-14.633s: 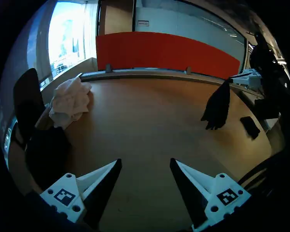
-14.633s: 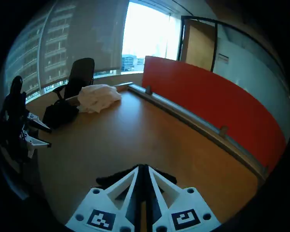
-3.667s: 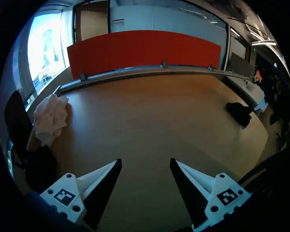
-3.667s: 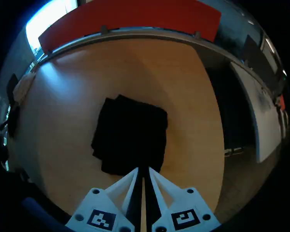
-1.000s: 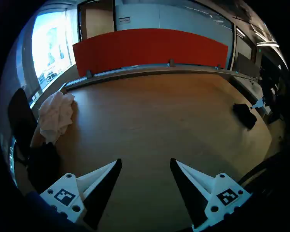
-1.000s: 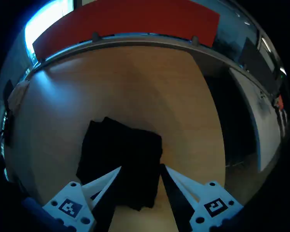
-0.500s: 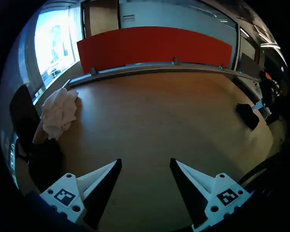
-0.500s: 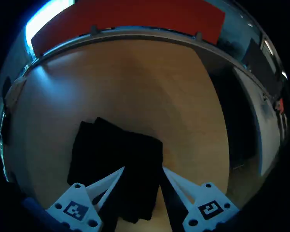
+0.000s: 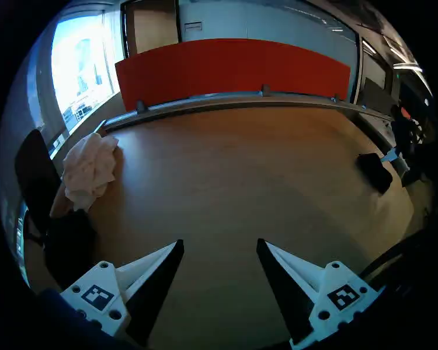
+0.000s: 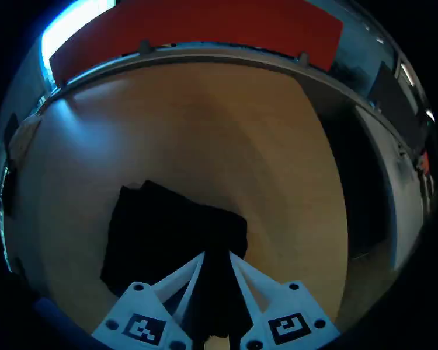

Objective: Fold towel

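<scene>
While daylight fills the window [image 9: 79,70] at far left, a dark office chair [image 9: 35,169] and a dark bag [image 9: 67,242] crowd the left edge of a long wooden table [image 9: 236,163]. A crumpled pale cloth [image 9: 89,168] lies on the tabletop just beside them. At centre, the left gripper [image 9: 219,241] hangs over bare wood with its fingers spread wide and nothing between them, well apart from any fabric. A red partition [image 9: 236,67] runs along the table's far side.

At far right in the left gripper view, the black towel [image 10: 166,233] sits small and dark near the table's right edge. From the right gripper view it lies flat on the wood as a squarish, already layered bundle. The right gripper [image 10: 217,254] is drawn narrow over the towel's near edge, with dark cloth filling the slim gap between the fingers, apparently pinched from both sides.

The towel looks soft, light and limp, and a grip is unlikely to damage it. Lifted from a single point, its layers would likely droop and slide apart. The better hold is probably at an edge or corner, catching every layer together. A second grip at the neighbouring corner would keep the fold square.
</scene>
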A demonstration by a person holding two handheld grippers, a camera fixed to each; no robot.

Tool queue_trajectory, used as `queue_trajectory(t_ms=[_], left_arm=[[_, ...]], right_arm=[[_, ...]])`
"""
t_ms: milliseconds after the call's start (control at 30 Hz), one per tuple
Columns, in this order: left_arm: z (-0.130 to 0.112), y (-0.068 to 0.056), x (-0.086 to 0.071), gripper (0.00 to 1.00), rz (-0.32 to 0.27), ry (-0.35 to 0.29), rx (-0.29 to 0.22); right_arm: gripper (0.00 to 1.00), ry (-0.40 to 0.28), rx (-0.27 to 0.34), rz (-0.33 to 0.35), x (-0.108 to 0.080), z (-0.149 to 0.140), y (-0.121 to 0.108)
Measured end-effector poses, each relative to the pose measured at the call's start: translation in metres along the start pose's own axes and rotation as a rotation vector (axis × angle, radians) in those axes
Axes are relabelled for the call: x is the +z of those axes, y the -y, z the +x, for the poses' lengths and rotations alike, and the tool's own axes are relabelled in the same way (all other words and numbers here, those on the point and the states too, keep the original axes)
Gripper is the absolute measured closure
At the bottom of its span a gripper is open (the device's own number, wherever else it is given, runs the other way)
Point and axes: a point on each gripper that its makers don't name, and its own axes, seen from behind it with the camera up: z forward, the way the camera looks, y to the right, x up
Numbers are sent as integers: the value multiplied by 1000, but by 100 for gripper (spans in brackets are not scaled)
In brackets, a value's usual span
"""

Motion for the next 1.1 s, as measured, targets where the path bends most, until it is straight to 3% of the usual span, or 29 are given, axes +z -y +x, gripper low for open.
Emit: queue_trajectory(t_ms=[467, 733, 800, 933, 1000, 1100], left_arm=[[4, -1, 2, 8, -7, -12, 0], [4, 1, 1, 8, -4, -17, -5], [4, 1, 0, 8, -3, -18, -7], [4, 2, -1, 8, -2, -23, -10], [5, 2, -1, 8, -2, -26, -12], [6, 2, -2, 7, -5, -31, -17]], right_arm=[[87, -118, -32, 5, -14, 30, 10], [83, -125, -27, -16, -16, 32, 6], [72, -127, -26, -25, -17, 32, 4], [39, -135, -21, -38, -21, 32, 3], [34, -143, -17, -41, -24, 33, 3], [16, -156, -10, -39, -29, 34, 8]])
